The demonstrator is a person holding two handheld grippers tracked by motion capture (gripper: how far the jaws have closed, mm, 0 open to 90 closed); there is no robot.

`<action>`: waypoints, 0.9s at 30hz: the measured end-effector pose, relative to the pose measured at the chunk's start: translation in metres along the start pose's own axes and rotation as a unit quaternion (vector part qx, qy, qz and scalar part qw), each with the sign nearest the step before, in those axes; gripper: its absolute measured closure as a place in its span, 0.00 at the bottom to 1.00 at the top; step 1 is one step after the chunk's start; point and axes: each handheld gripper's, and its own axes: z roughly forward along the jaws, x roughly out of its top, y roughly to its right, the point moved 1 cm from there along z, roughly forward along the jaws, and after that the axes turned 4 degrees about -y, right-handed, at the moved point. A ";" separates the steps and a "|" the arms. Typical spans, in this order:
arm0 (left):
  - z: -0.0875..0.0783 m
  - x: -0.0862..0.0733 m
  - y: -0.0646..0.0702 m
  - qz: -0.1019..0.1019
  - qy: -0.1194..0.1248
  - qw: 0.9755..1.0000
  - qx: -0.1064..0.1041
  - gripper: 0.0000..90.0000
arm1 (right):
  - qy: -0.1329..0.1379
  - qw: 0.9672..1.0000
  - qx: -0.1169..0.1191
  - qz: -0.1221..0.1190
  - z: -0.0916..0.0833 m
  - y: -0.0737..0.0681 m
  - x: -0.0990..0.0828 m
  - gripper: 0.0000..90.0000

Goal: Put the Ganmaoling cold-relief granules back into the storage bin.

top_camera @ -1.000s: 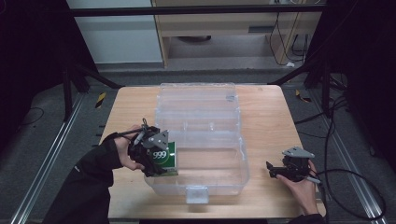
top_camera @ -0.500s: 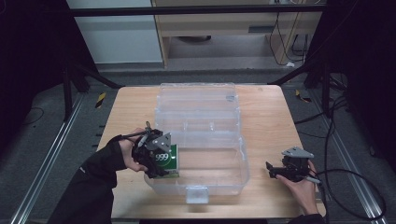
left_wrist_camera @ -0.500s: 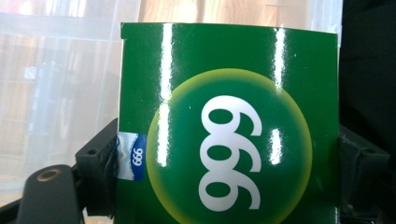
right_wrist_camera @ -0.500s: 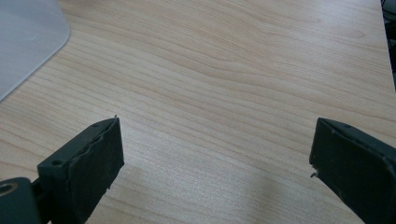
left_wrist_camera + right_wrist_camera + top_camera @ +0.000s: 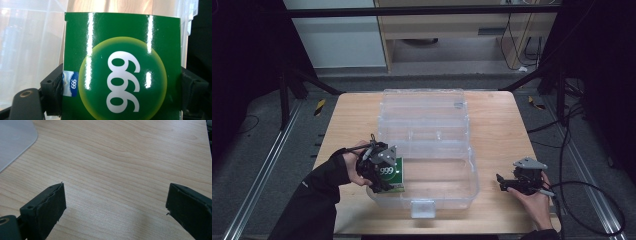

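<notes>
green "999" box [image 5: 393, 172] clamped in the left gripper [image 5: 379, 169], now shifted nearer the front-left corner of the clear plastic bin [image 5: 462, 185] (placement looks close). right gripper [image 5: 518, 181] parked on the wooden table [image 5: 497, 115], jaws wide, empty.

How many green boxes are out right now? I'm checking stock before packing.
1. The green box is held in the left gripper at the near-left edge of the clear plastic container. The container walls blur its contents, so others may be hidden.
</notes>
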 end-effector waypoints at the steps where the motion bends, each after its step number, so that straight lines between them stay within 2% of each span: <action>1: 0.001 0.000 0.001 -0.002 -0.001 1.000 -0.001 0.17 | 0.000 1.000 0.000 0.000 0.000 0.000 0.000 0.04; 12: 0.013 -0.004 0.000 -0.009 -0.001 1.000 -0.004 0.17 | -0.006 1.000 0.002 0.001 0.001 -0.001 0.000 0.03; 18: 0.021 -0.007 -0.001 -0.007 -0.009 1.000 -0.007 0.16 | -0.008 1.000 0.002 0.000 0.001 -0.001 0.000 0.03; 19: 0.022 -0.007 0.000 -0.012 -0.006 1.000 -0.008 0.16 | -0.008 1.000 0.002 0.000 0.001 -0.001 0.000 0.03; 27: 0.026 -0.008 0.000 -0.009 -0.006 1.000 -0.010 0.16 | -0.009 1.000 0.002 0.000 0.001 -0.001 0.000 0.03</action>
